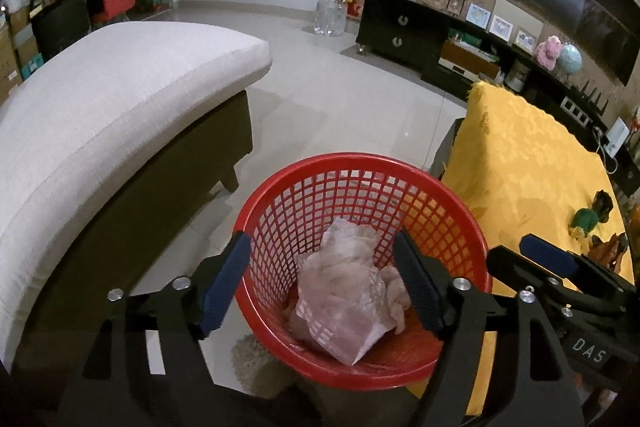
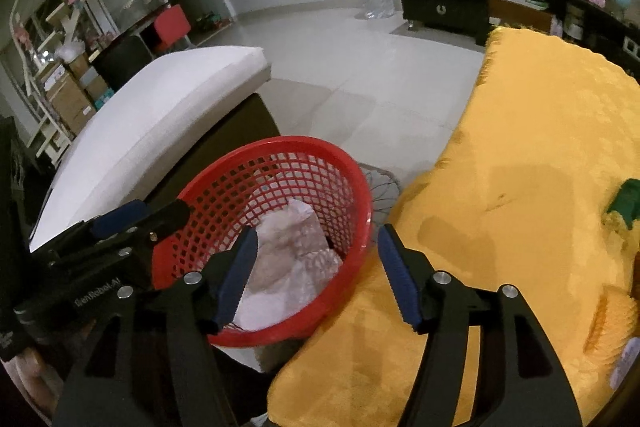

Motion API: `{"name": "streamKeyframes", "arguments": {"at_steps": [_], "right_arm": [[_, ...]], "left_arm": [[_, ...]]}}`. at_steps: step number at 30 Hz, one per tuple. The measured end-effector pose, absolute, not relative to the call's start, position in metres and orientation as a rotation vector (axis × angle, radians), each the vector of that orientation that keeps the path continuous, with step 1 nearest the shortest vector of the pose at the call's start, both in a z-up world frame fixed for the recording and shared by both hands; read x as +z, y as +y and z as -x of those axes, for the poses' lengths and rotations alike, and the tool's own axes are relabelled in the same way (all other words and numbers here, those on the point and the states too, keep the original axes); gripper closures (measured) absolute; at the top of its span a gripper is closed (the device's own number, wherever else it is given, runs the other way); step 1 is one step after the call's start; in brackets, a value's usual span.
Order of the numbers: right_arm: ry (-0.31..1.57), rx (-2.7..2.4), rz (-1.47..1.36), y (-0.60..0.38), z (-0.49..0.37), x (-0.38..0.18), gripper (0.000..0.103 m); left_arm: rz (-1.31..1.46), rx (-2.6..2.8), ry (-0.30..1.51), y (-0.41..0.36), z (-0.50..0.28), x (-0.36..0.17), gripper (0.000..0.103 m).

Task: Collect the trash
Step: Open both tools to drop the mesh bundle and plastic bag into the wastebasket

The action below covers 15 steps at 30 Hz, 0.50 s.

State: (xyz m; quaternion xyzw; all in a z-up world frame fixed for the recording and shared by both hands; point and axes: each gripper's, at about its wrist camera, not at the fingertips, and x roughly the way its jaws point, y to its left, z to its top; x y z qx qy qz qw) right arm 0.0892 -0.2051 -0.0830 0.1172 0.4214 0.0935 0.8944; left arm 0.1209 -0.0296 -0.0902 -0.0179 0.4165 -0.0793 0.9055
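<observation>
Red plastic mesh basket (image 1: 360, 179), crumpled paper (image 1: 344, 291)

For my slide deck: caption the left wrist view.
Open left gripper poised over a red mesh basket holding crumpled paper trash, beside a yellow-covered table.

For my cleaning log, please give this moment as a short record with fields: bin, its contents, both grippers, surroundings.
bin: red mesh basket, upright beside the yellow-covered table
contents: crumpled paper and plastic wrapper at the bottom
left gripper: open over the basket, holding nothing
right gripper: open, holding nothing, straddling the basket rim
nearby: white cushioned bench
</observation>
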Motion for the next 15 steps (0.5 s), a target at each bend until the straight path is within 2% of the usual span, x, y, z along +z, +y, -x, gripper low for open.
{"name": "streamKeyframes", "arguments": {"at_steps": [6, 15], "right_arm": [[0.839, 0.147, -0.218, -0.213, -0.072, -0.077, 0.042], [0.786, 0.078, -0.183, -0.228, -0.044, -0.068, 0.041]], "left_arm": [[0.041, -0.154, 0.833, -0.031, -0.118, -0.085, 0.022], [0.033, -0.165, 0.808, -0.035, -0.114, -0.082, 0.021]]}}
